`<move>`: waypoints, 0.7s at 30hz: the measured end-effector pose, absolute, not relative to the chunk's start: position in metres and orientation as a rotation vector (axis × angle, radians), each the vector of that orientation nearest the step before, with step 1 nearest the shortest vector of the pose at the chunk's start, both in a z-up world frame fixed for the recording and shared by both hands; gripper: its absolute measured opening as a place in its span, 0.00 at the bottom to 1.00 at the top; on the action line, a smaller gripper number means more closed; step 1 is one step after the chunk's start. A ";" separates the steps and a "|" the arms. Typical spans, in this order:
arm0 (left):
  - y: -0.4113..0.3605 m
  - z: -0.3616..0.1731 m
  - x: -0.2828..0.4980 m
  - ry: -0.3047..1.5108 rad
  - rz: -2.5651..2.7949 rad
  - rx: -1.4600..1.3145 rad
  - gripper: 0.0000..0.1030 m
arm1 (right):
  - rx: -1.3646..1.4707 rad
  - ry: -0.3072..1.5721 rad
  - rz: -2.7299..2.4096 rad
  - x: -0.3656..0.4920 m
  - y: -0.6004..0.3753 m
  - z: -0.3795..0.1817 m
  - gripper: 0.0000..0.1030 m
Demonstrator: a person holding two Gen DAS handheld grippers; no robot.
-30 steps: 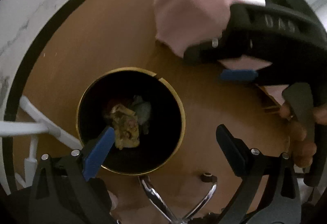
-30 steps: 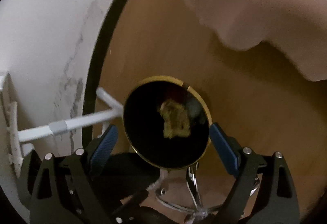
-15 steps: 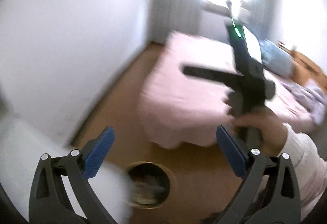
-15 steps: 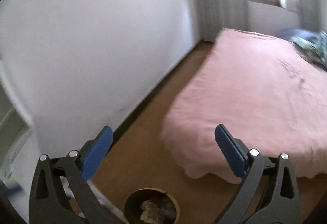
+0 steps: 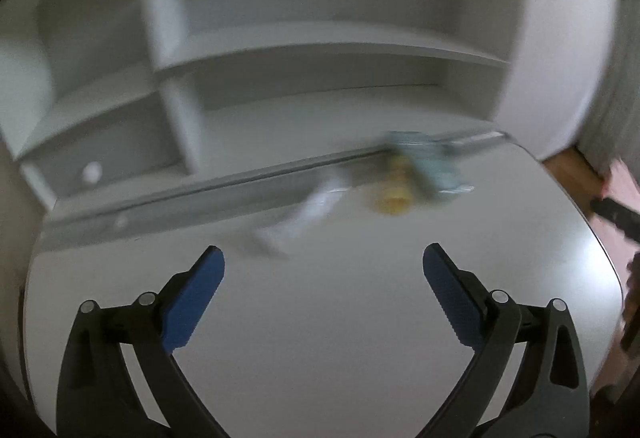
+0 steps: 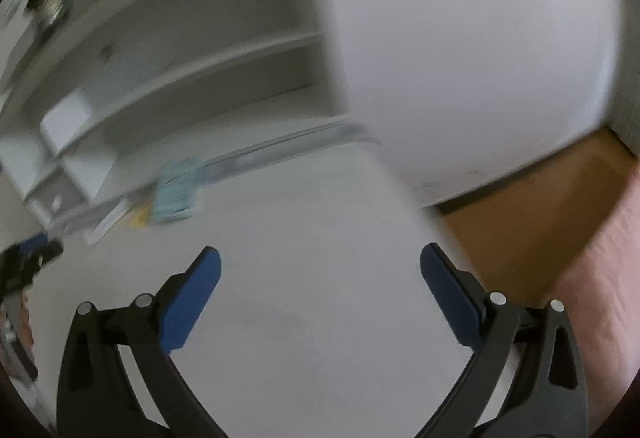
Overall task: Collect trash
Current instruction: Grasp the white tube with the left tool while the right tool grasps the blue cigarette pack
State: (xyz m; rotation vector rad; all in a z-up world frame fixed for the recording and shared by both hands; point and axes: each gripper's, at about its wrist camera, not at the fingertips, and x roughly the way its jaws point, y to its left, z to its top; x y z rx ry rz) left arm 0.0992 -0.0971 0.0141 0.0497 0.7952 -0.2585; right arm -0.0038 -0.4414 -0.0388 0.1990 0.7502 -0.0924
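Blurred trash lies near the back of a white desk (image 5: 340, 318): a pale blue wrapper (image 5: 428, 162), a yellow piece (image 5: 394, 194) and a white wrapper (image 5: 304, 218). The blue wrapper (image 6: 178, 190) and the yellow piece (image 6: 138, 218) also show in the right wrist view. My left gripper (image 5: 324, 266) is open and empty above the desk, short of the trash. My right gripper (image 6: 320, 262) is open and empty over the desk (image 6: 300, 298), right of the trash. The bin is out of view.
White shelves (image 5: 320, 38) rise behind the desk. A white wall (image 6: 480, 38) stands to the right, with wooden floor (image 6: 540, 206) and a pink bed edge (image 6: 600, 278) beyond the desk's right edge. The other gripper shows at the left edge (image 6: 24, 262).
Both grippers have swung up from over the gold-rimmed bin on the floor, past the bed and wall, to face the white desk. Both stay open and empty.
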 end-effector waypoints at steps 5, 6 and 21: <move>-0.086 0.005 0.124 0.836 -0.281 0.081 0.94 | 0.094 0.811 0.014 0.051 -0.360 -0.042 0.94; -0.093 0.006 0.127 0.845 -0.293 0.093 0.94 | 0.064 0.823 0.016 0.067 -0.344 -0.044 0.94; -0.127 -0.037 0.183 0.891 -0.374 0.239 0.68 | -0.081 0.923 0.012 0.164 -0.289 -0.090 0.91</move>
